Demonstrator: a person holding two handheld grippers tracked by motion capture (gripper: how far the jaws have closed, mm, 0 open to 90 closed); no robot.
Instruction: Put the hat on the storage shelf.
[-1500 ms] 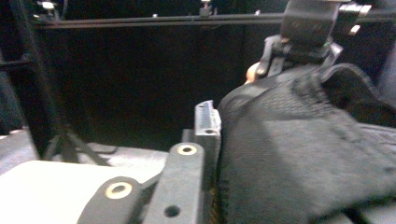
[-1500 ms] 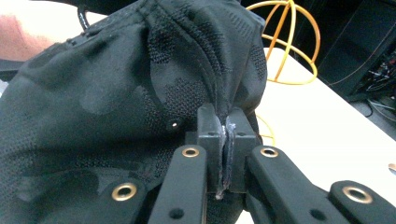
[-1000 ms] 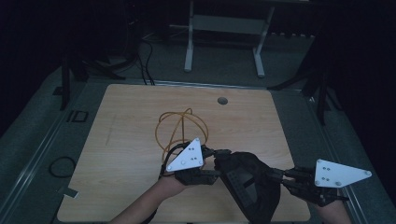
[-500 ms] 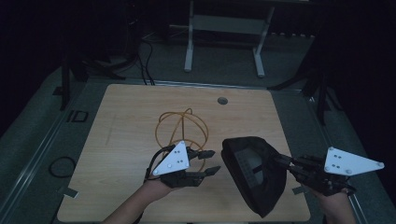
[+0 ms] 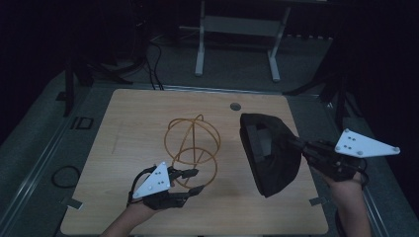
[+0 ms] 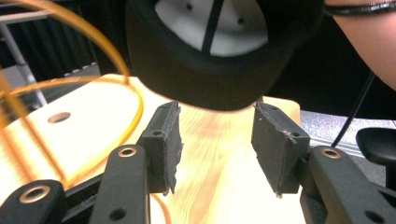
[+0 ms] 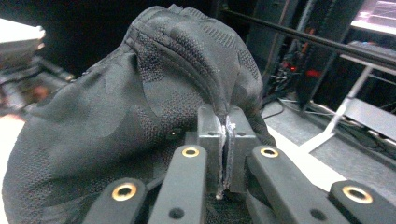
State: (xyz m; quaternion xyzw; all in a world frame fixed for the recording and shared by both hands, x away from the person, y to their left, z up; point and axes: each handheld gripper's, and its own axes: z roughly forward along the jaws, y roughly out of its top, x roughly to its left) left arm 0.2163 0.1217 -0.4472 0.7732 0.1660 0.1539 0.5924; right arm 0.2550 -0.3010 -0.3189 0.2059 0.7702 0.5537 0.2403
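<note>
Your right gripper (image 5: 302,146) was clenched on the black cap (image 5: 269,153), its pads pinching a fold of the crown fabric so tightly that in the right gripper view the two pads (image 7: 226,140) met with only the thin cloth between them. You held the cap lifted over the right side of the wooden table (image 5: 128,123), tilted on edge, with its opening turned to the left toward the wire stand (image 5: 192,145) and its lower edge hanging down toward the near side of the tabletop. In the left gripper view the cap (image 6: 219,51) hung above and beyond your left jaws, its pale lining and dark seam tape showing inside. Your left gripper (image 5: 195,180) sat at the near left of the table, low over the wood, released: its jaws had just been opening, and they stood apart with nothing between them, only bare tabletop showing through the gap. The orange wire stand, a globe of thin hoops, stood at the middle of the table, just beyond and beside your left gripper's tips; one hoop (image 6: 133,100) curved past the outer side of one jaw, and I could not tell whether it touched. The cap and the wire stand were apart, the stand lying between your two grippers.
</note>
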